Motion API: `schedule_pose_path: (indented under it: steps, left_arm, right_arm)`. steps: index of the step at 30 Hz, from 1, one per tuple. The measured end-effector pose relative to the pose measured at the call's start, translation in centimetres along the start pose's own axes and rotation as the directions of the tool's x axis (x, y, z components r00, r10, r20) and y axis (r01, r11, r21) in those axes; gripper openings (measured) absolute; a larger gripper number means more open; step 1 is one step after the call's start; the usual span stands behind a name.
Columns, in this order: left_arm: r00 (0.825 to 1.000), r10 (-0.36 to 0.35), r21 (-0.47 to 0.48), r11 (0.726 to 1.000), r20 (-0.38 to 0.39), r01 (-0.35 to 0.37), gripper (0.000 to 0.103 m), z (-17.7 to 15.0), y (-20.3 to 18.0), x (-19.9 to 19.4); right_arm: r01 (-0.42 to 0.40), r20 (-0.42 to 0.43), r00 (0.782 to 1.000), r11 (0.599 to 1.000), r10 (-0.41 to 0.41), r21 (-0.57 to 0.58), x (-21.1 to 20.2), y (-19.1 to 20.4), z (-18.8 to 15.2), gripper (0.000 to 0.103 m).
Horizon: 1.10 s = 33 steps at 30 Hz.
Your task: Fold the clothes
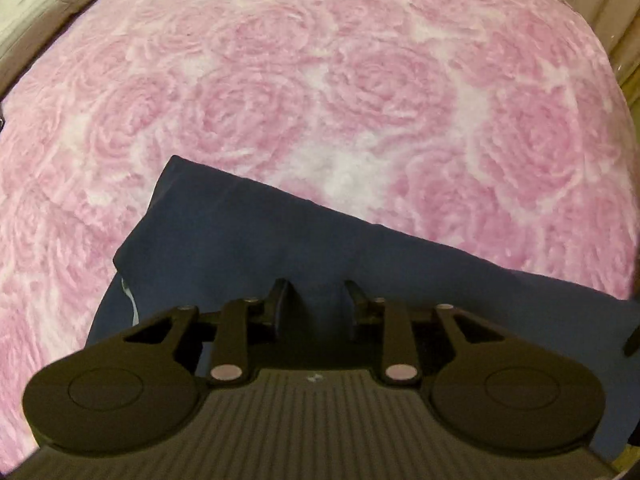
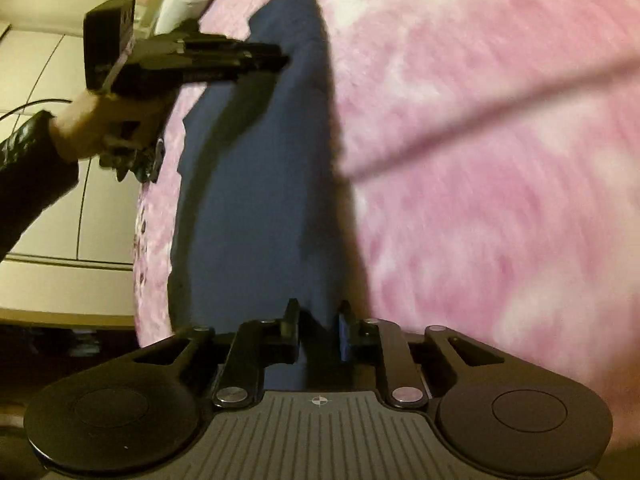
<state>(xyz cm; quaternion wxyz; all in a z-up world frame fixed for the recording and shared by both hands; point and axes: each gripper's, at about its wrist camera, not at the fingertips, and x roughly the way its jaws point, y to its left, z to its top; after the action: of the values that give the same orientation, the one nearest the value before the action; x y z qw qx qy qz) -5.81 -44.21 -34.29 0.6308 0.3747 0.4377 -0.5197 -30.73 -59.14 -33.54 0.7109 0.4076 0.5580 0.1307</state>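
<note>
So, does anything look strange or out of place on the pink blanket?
Nothing stands out. The navy garment lies on the pink blanket, with the left gripper and right gripper each around a fold of it.

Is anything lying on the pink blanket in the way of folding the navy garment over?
Nothing visible does. Both tongs, left and right, already have the navy garment between their fingers, and the pink blanket ahead shows bare.
</note>
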Motion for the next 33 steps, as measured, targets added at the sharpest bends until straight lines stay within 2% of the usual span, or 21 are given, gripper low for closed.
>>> schedule_pose_path:
  steps: [4,7,8,10,11,12,15,18,21,22,25,27,30,33]
  left_arm:
    - [0.999,0.033,-0.010,0.999,-0.008,-0.033,0.026,0.4,-0.1,-0.2]
    - [0.997,0.072,-0.107,0.992,0.025,-0.069,0.022,-0.7,-0.7,-2.4]
    - [0.996,0.083,-0.152,0.985,0.043,-0.076,0.022,-1.3,-1.1,-3.5]
    - [0.992,0.104,-0.234,0.969,0.067,-0.086,0.022,-2.9,-2.3,-5.5]
    - [0.991,0.111,-0.271,0.959,0.072,-0.087,0.022,-3.9,-3.1,-6.4]
    - [0.992,0.110,-0.306,0.948,0.069,-0.084,0.022,-4.8,-4.0,-6.9]
    - [0.994,0.102,-0.389,0.918,0.040,-0.079,0.022,-7.9,-7.3,-7.9]
    - [0.996,0.092,-0.444,0.892,0.000,-0.083,0.022,-10.2,-10.0,-7.5]
    - [0.994,0.113,-0.481,0.871,0.007,-0.096,0.022,-12.1,-12.0,-7.4]
    - [0.993,0.119,-0.493,0.865,0.023,-0.092,0.022,-12.5,-12.3,-7.6]
    - [0.989,0.127,-0.519,0.852,0.070,-0.073,0.022,-13.9,-12.7,-8.1]
    - [0.986,0.135,-0.522,0.850,0.093,-0.067,0.023,-15.0,-12.8,-8.8]
    - [0.982,0.152,-0.490,0.868,0.112,-0.078,0.022,-17.0,-12.7,-10.3]
    - [0.981,0.151,-0.432,0.898,0.121,-0.085,0.022,-19.9,-12.2,-11.7]
  right_arm:
    - [0.056,-0.077,0.995,0.998,-0.058,-0.033,-1.8,0.1,-2.5,0.015]
    - [0.104,-0.004,0.994,0.986,-0.105,-0.132,-3.9,2.0,-1.0,0.016]
    - [0.105,0.028,0.994,0.982,-0.102,-0.154,-4.3,2.5,0.2,0.018]
    - [0.088,0.082,0.994,0.978,-0.074,-0.190,-4.1,3.4,3.2,0.028]
    - [0.081,0.104,0.993,0.974,-0.060,-0.211,-3.8,3.9,4.8,0.040]
    - [0.077,0.109,0.993,0.968,-0.052,-0.238,-3.0,4.4,6.8,0.047]
    - [0.038,0.113,0.994,0.952,-0.004,-0.304,0.0,5.9,12.5,0.047]
    - [0.042,0.118,0.993,0.959,-0.009,-0.282,3.9,6.3,18.2,0.047]
    - [0.018,0.108,0.994,0.963,0.011,-0.269,7.1,5.8,23.3,0.047]
    - [0.006,0.124,0.992,0.965,0.028,-0.264,6.9,5.2,24.6,0.047]
    - [0.066,0.271,0.963,0.966,0.005,-0.251,6.8,6.1,27.7,0.047]
    - [0.095,0.317,0.948,0.962,-0.008,-0.258,5.6,7.0,26.6,0.047]
    - [0.119,0.346,0.938,0.947,-0.009,-0.297,3.6,8.5,23.5,0.047]
    - [0.189,0.343,0.938,0.911,-0.057,-0.366,2.7,10.1,17.9,0.051]
